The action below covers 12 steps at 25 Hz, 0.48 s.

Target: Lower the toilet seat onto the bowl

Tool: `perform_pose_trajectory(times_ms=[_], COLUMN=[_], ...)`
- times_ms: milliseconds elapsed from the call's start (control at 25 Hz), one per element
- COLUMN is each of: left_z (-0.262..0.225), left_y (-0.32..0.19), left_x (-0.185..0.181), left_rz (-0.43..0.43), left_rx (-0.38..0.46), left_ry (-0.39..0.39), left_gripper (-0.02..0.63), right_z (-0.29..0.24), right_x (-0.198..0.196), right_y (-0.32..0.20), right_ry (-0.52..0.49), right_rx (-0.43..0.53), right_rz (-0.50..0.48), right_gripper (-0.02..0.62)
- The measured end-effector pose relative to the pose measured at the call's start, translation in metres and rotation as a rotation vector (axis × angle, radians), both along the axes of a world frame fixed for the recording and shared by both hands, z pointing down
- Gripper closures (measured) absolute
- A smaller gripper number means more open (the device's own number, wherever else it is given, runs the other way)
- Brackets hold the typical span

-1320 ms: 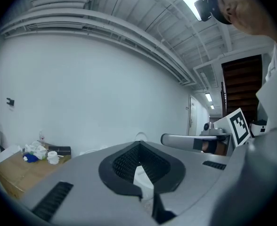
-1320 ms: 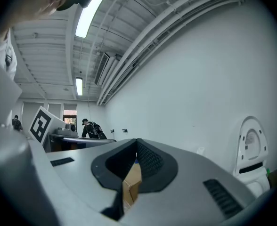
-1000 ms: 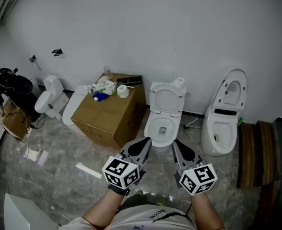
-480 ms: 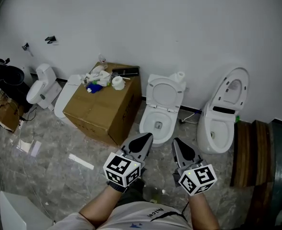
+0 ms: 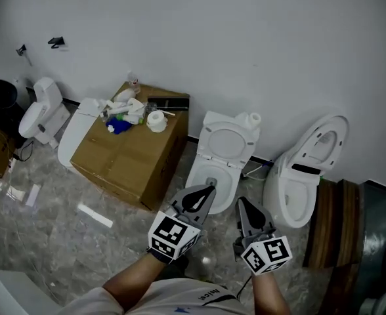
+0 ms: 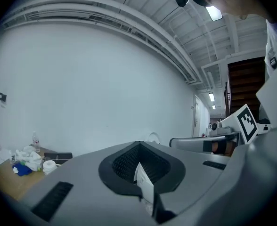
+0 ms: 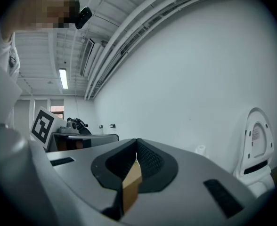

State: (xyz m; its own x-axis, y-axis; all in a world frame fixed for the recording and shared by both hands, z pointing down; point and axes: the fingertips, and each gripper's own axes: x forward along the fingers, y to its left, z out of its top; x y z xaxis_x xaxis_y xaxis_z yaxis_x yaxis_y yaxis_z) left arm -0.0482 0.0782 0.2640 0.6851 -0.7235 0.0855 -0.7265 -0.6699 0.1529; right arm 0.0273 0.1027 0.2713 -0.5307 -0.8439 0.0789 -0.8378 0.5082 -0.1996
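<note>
In the head view a white toilet stands against the wall with its seat raised upright over the open bowl. Right of it stands a second white toilet, its lid tilted up too. My left gripper is shut and empty, its tip pointing at the front of the middle bowl without touching it. Just right of it my right gripper is also shut and empty, short of both toilets. The right gripper view shows shut jaws and the second toilet's raised lid.
A cardboard box with a tissue roll, a bottle and rags on top stands left of the middle toilet. A smaller white toilet sits at the far left. Dark wooden boards lie right of the second toilet. A white strip lies on the floor.
The view has shifted right and closer: the toilets and box sit nearer the grippers. Both grippers stay shut side by side, now lower in the frame.
</note>
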Motion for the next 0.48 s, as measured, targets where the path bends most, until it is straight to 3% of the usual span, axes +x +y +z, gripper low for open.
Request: perform_pose_trajectory(times_ms=[480], left_z=[0.022], left_y=[-0.111], left_x=[0.001], left_rz=[0.108], left_rx=[-0.032], left_ry=[0.002], left_gripper=[0.597], right_z=[0.022], right_x=[-0.01], right_y=[-0.107], right_ry=[0.074], right_rx=[-0.031], right_rz=[0.095], right_gripper=[0.578])
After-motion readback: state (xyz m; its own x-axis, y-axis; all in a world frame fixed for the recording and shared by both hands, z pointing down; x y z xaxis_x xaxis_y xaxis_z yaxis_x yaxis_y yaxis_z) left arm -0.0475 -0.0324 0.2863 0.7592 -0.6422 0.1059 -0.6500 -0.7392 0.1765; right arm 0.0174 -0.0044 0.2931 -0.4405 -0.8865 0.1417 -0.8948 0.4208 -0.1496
